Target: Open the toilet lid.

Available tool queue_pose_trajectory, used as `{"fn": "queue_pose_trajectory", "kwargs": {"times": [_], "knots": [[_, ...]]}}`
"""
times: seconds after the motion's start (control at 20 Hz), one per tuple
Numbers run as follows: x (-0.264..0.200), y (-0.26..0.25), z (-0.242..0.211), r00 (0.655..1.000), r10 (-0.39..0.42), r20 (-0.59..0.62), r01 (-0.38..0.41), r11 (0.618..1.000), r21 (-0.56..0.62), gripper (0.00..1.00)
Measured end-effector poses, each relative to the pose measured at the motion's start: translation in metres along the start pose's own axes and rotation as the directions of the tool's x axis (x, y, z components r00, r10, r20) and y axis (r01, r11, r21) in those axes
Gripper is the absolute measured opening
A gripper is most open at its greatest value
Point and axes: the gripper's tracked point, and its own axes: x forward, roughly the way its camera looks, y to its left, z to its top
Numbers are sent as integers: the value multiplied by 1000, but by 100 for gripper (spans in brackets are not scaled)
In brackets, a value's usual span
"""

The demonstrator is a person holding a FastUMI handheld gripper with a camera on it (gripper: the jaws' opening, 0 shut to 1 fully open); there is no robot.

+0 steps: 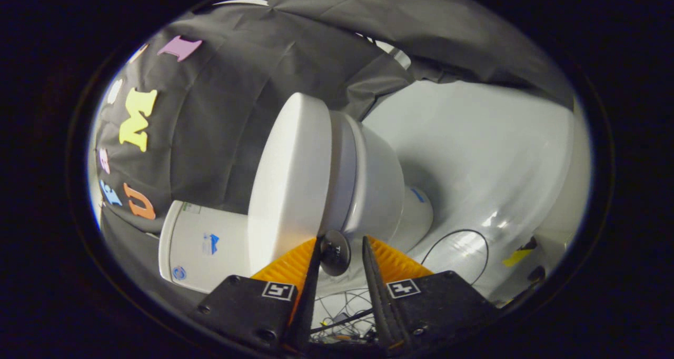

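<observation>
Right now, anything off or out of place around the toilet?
Nothing damaged or spilled. The view is rolled, so the toilet only looks tipped. Its lid is closed. A small round knob sits between the open tongs, ungripped. Loose black cables trail on the white floor.

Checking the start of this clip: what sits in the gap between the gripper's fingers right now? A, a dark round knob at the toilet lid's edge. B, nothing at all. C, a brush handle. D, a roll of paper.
A: a dark round knob at the edge of the white toilet lid sits between the fingers of the gripper, which stand apart on either side of it, not pressing.
</observation>
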Motion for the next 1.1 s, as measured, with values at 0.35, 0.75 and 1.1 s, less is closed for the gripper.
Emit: {"fn": "queue_pose_trajectory", "kwargs": {"times": [0.35, 0.75, 1.1], "knots": [[-1, 6, 2, 999, 48, -17, -47, 996, 72, 22], [-2, 14, 5, 1000, -3, -24, 7, 986, 169, 11], [4, 18, 8, 999, -37, -13, 38, 993, 110, 8]]}}
